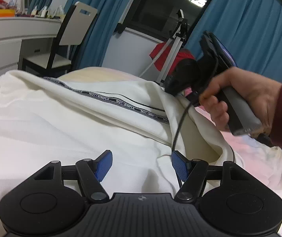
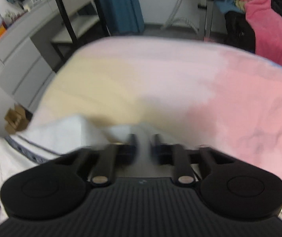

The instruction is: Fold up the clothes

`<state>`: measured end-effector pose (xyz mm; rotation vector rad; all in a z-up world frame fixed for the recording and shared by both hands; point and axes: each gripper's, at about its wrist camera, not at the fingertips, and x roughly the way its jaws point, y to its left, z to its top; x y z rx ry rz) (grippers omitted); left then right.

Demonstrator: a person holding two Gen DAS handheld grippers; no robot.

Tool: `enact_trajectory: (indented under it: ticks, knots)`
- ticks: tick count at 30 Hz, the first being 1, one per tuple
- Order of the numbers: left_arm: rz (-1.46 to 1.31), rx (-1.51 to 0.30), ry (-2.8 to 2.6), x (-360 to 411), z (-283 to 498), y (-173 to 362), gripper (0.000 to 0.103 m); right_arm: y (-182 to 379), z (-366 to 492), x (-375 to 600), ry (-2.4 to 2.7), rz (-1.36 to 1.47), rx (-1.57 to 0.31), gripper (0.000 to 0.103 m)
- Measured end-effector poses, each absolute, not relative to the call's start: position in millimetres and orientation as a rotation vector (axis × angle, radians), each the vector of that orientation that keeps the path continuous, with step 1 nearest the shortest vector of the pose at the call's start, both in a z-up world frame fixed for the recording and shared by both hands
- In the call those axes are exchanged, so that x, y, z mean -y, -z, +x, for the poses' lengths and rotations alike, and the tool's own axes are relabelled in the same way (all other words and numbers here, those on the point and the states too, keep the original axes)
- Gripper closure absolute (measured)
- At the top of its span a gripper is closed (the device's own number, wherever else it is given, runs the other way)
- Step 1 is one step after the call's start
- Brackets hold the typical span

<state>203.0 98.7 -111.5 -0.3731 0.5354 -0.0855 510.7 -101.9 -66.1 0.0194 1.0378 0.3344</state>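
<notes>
While the white garment (image 1: 65, 118) is lying spread on the bed (image 2: 180, 83), one edge of it is being lifted near the right gripper (image 2: 143, 144), whose fingers (image 2: 131, 141) are being seen only through blur; they are standing narrowly apart with pale cloth around them, and whether cloth is being gripped cannot be told. The left gripper (image 1: 142, 163) is being held over the garment with its fingers (image 1: 104, 163) spread wide and nothing between them. A black cable (image 1: 177, 130) is hanging across the cloth and is likely to be caught in a fold. The raised edge may be dropped if it is only loosely pinched. Open bed is being left to the right, while a chair (image 1: 65, 45) and a clothes pile (image 2: 263, 19) are crowding the far side.
</notes>
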Motion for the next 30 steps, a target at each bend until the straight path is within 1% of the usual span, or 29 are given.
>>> enact_trajectory:
  ticks: [4, 9, 14, 16, 20, 22, 26, 30]
  knots:
    - [-0.381, -0.526, 0.079, -102.4, 197.7, 108.6, 0.035, 43.8, 479.3, 121.0, -0.243, 0.045, -0.869, 0.097]
    - [-0.362, -0.505, 0.076, -99.7, 190.3, 100.7, 0.035, -11.9, 431.5, 169.7, -0.058, 0.044, -0.651, 0.097]
    - [-0.356, -0.476, 0.082, -95.9, 182.0, 91.2, 0.035, -63.6, 362.7, 257.7, 0.182, 0.147, -0.382, 0.097]
    - [-0.344, -0.459, 0.076, -93.6, 178.0, 88.9, 0.035, -74.4, 325.6, 288.5, 0.265, 0.188, -0.281, 0.097]
    - [-0.352, -0.458, 0.079, -91.3, 171.3, 85.7, 0.035, -74.5, 254.2, 336.6, 0.372, 0.272, -0.108, 0.097]
    - [-0.358, -0.461, 0.084, -90.5, 166.9, 83.5, 0.035, -69.3, 233.7, 348.1, 0.412, 0.284, -0.045, 0.097]
    - [-0.331, -0.453, 0.076, -83.0, 154.4, 77.2, 0.035, -57.7, 224.3, 359.8, 0.483, 0.246, 0.046, 0.097]
    - [-0.284, -0.444, 0.061, -72.3, 148.2, 74.7, 0.035, -48.9, 242.0, 378.4, 0.578, 0.217, 0.055, 0.097]
